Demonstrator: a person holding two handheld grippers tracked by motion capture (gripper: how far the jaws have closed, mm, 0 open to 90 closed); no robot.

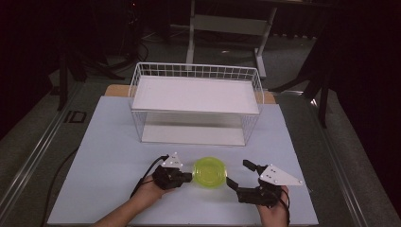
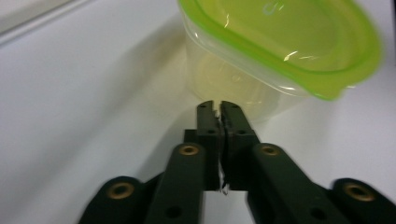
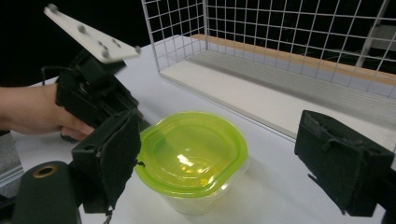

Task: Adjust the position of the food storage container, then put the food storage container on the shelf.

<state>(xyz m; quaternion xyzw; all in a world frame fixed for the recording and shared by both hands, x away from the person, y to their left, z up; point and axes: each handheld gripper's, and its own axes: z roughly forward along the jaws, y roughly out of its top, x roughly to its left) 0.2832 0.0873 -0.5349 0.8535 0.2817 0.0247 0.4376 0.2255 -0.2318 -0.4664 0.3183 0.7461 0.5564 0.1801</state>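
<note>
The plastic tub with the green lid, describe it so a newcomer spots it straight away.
Start at the white wire basket on the pale table. Just in front of it, between the left gripper and right gripper, sits the clear tub. Its bright lime-green lid sets it apart.

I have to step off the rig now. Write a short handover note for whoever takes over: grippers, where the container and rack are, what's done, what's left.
Left gripper: jaws shut, empty, tips at the container's side.
Right gripper: jaws wide open, one either side of the container, not touching.
Container: clear tub with green lid on, upright on the table, in front of the white wire rack.
Done: both grippers brought up to it.
Left: probably grasp it and move it to the rack.
</note>
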